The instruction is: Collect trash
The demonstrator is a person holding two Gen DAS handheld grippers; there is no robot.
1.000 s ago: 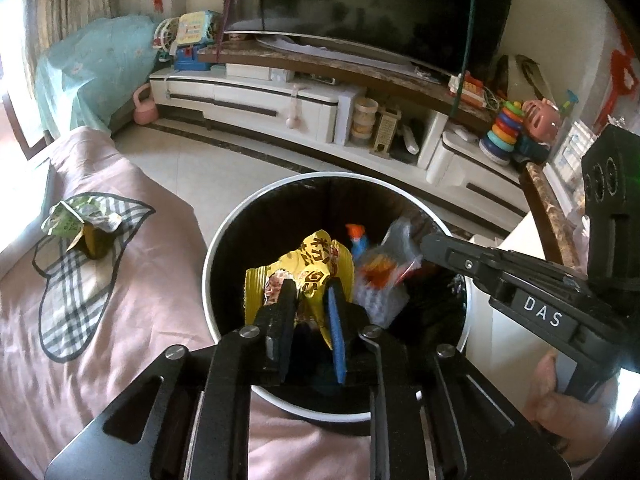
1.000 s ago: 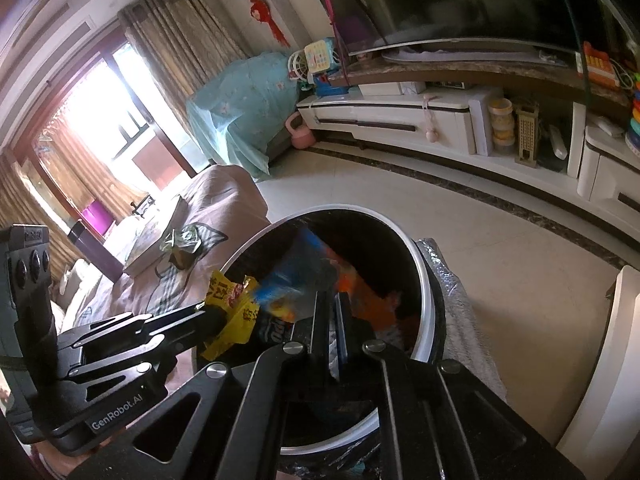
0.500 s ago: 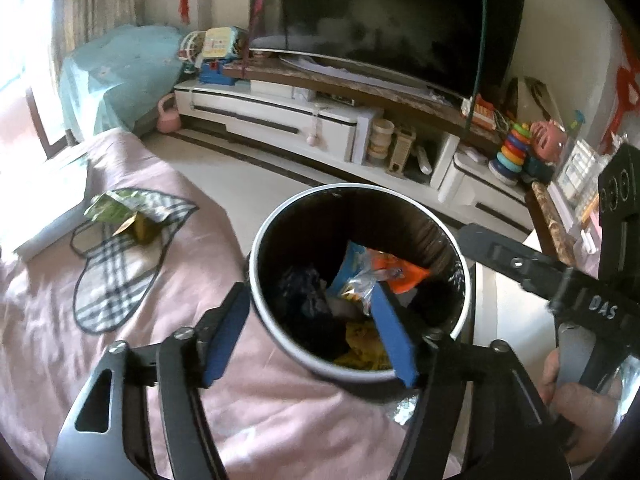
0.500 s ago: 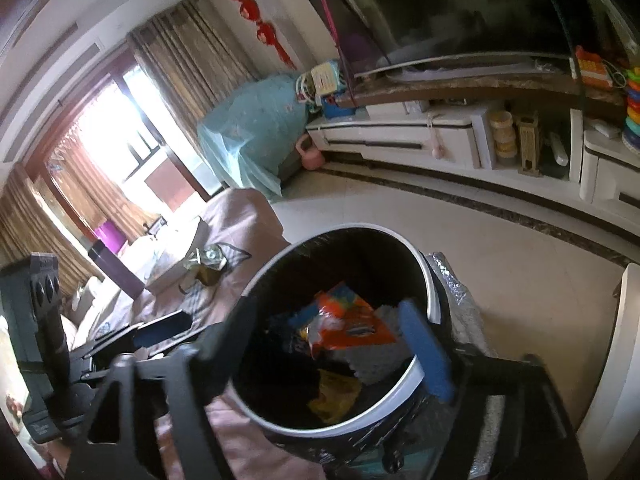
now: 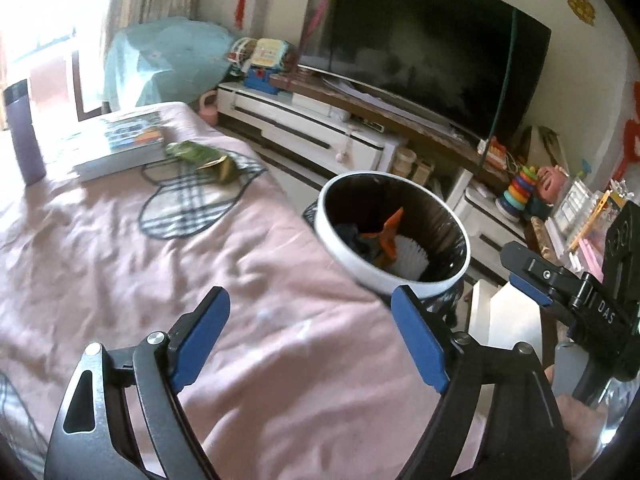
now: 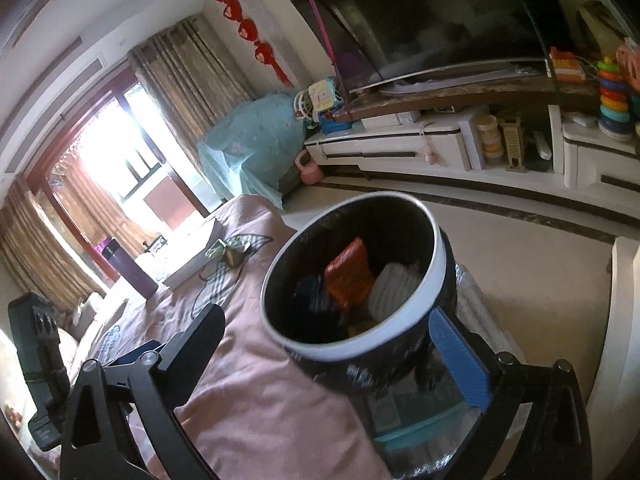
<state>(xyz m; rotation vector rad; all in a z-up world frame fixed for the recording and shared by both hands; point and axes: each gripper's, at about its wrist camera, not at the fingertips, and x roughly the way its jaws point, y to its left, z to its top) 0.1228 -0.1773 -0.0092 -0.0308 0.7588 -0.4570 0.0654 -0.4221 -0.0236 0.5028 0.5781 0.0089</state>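
Left wrist view: the left gripper (image 5: 308,334) hovers over the pink bed cover (image 5: 120,264), its fingers spread wide and holding nothing. The white-rimmed trash bin (image 5: 390,280) stands just beside the bed with wrappers inside. A green wrapper (image 5: 200,156) lies near a book (image 5: 120,144).

Right wrist view: the right gripper (image 6: 340,344) has its fingers spread, empty, above the bin's near rim, orange packet (image 6: 348,276) inside; the dark item beside it is probably another wrapper

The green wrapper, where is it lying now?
In the left wrist view the green wrapper lies upper left on the pink cloth, on the plaid heart patch beside the book, left of the bin.
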